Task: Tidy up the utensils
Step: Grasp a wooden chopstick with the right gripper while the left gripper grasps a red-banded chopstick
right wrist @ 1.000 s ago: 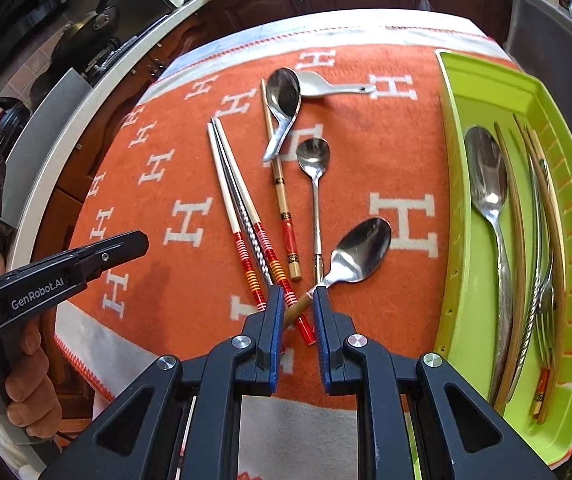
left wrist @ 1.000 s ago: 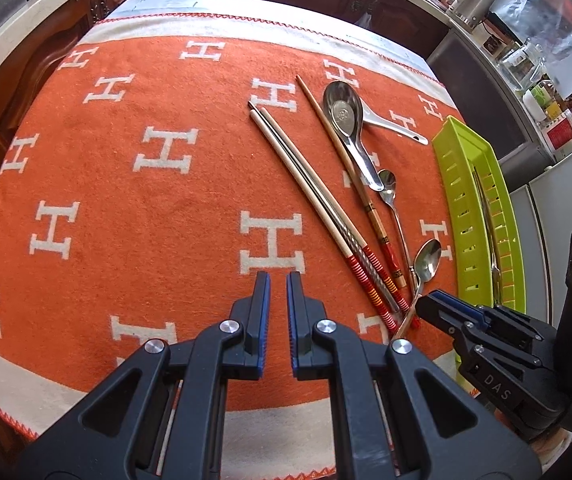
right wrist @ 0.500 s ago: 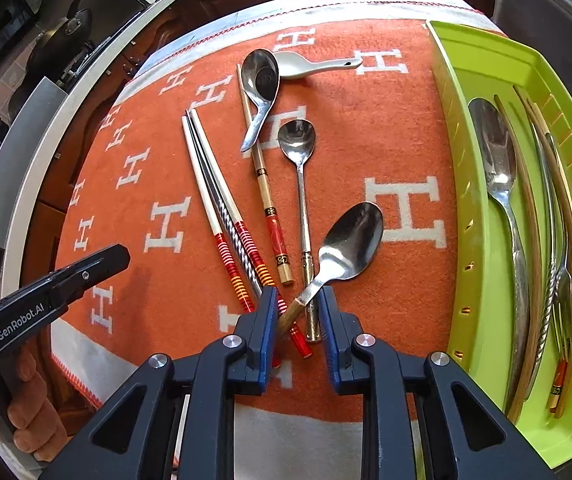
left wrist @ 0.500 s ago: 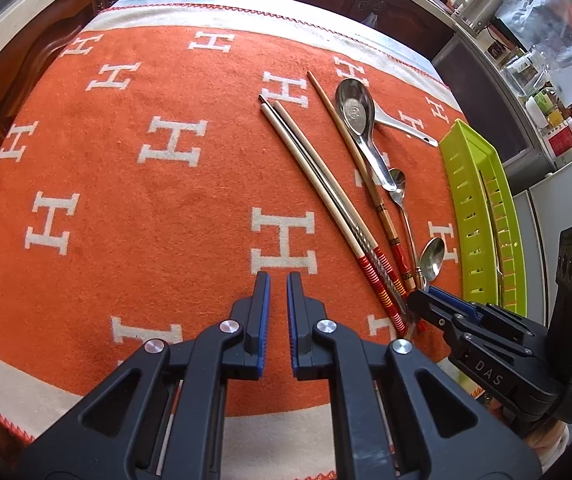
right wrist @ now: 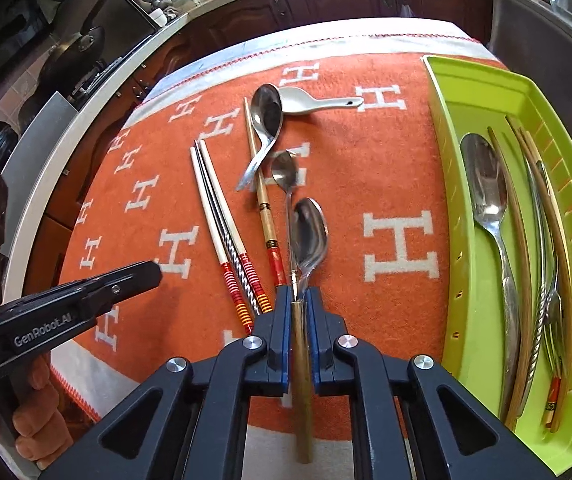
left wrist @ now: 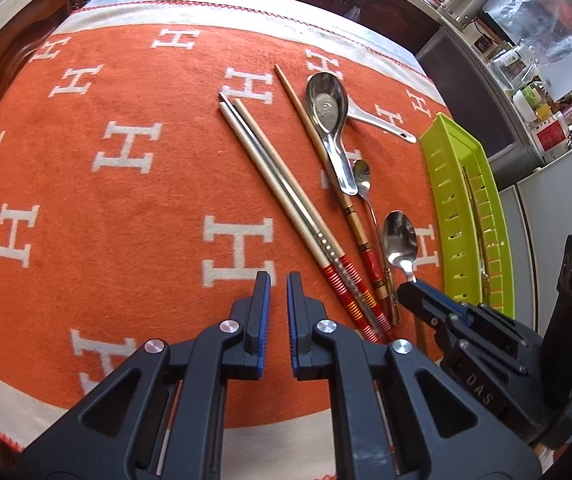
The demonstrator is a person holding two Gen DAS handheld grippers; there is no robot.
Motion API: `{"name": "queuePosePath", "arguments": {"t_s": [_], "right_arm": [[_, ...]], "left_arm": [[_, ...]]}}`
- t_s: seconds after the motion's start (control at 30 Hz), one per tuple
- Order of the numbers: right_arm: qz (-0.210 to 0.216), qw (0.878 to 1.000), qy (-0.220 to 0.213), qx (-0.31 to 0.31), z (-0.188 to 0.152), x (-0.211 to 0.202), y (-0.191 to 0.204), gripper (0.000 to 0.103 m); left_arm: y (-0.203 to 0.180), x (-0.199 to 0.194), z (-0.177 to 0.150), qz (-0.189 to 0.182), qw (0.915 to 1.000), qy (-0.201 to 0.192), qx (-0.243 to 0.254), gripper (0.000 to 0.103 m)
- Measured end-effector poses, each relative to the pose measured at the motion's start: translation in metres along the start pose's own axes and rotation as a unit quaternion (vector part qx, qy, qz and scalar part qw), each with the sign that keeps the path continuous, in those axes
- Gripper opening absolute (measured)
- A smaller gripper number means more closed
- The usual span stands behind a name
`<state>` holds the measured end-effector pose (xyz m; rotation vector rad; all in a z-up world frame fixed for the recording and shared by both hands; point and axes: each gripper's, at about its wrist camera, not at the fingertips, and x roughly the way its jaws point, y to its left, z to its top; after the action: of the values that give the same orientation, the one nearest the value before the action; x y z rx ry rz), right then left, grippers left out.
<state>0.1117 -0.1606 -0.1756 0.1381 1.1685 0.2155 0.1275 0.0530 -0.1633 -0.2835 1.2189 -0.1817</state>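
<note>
- Now that the right tongs [right wrist: 297,304] have just been closing, their pads pinch the gold handle of the spoon [right wrist: 309,236], whose bowl lies ahead of the tips, over the orange cloth [right wrist: 366,168] on the tabletop.
- Left tongs [left wrist: 277,296] hang over bare cloth, nearly shut with only a narrow gap, and hold nothing.
- To lift well, raise the spoon straight up first, because its neck lies just beside the thin teaspoon [right wrist: 286,172] and the red-ended chopstick [right wrist: 266,224]; a sideways drag would likely nudge them.
- Grip is far back on the handle, so the bowl may droop; a slow, level carry should keep it from swinging.
- Green tray [right wrist: 458,280] stands at the right, already holding a large spoon [right wrist: 486,184] and other long pieces; I would lay this spoon lengthwise beside that one, bowl toward the far end.
- Lower until the bowl rests on the tray floor before letting go, so nothing bounces.
- Striped chopsticks [right wrist: 225,232], the deep metal spoon [right wrist: 266,120] and the white ladle spoon [right wrist: 310,104] wait on the cloth.
</note>
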Motion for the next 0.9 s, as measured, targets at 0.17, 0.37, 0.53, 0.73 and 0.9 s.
{"name": "queuePosePath", "arguments": {"t_s": [0.17,0.37,0.53,0.73,0.9], "right_arm": [[0.014,1.000,-0.015,0.003,0.000,-0.011,-0.003,0.007],[0.027,0.999,-0.029,0.008,-0.001,-0.021,-0.012,0.006],[0.036,0.999,-0.037,0.010,-0.003,-0.027,-0.019,0.006],[0.047,0.998,-0.043,0.019,-0.006,-0.032,-0.029,0.006],[0.056,0.997,-0.046,0.023,-0.007,-0.035,-0.036,0.006]], "left_arm": [[-0.007,0.011,0.008,-0.021,0.9996,0.007,-0.014,0.006],[-0.019,0.031,0.015,-0.019,0.9991,0.021,-0.031,0.006],[-0.030,0.042,0.016,0.011,0.9993,0.021,-0.029,0.007],[-0.043,0.044,0.014,0.065,0.9978,0.006,-0.009,0.008],[-0.045,0.045,0.016,0.096,0.9954,0.002,-0.008,0.008]]}}
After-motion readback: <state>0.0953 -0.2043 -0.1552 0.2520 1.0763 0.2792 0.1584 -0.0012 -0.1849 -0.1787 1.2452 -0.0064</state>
